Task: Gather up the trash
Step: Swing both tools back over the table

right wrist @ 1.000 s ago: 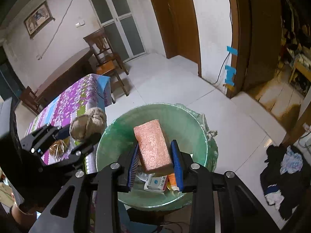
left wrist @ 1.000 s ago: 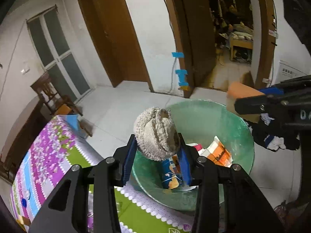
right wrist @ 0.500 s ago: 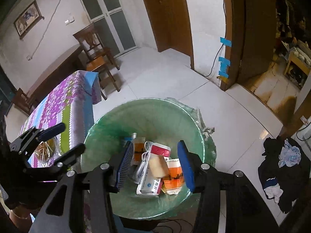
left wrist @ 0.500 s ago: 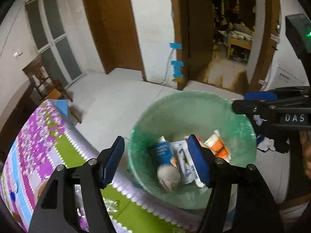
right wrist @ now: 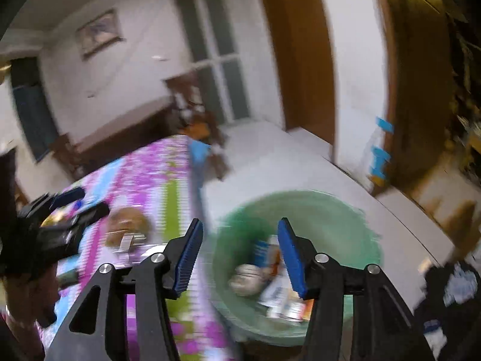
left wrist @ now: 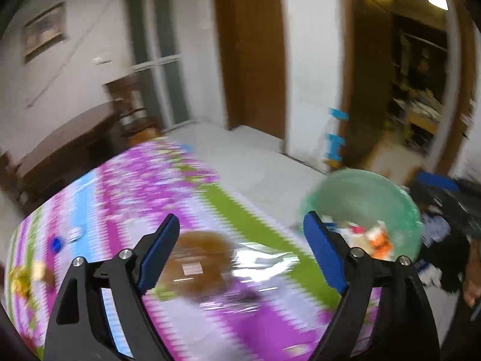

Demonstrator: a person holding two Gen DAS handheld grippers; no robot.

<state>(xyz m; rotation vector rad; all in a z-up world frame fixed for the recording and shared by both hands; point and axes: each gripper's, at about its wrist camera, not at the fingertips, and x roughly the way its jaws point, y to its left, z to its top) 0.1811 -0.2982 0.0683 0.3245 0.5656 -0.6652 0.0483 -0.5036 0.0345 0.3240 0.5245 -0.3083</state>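
Observation:
Both views are motion-blurred. The green trash bin (left wrist: 360, 198) stands on the floor beside the table and holds a beige ball (right wrist: 245, 279), cartons and wrappers. My left gripper (left wrist: 240, 252) is open and empty above the floral tablecloth (left wrist: 114, 186), over a brown round packet (left wrist: 198, 264) with clear plastic wrap (left wrist: 264, 260) beside it. My right gripper (right wrist: 237, 255) is open and empty above the bin's (right wrist: 345, 219) near-left rim. The left gripper (right wrist: 69, 207) shows at the left of the right wrist view, near the brown packet (right wrist: 126, 225).
A gold wrapper (left wrist: 21, 279), a blue cap (left wrist: 55, 243) and a clear lid (left wrist: 75, 233) lie on the table's left part. A wooden chair (right wrist: 198, 120) and a dark bench (right wrist: 120, 132) stand behind. Dark clothes (left wrist: 445, 240) lie on the floor right of the bin.
A second ago the left gripper held the beige ball and the right a pink sponge; both dropped into the bin. Both grippers have since swung left, towards the table.

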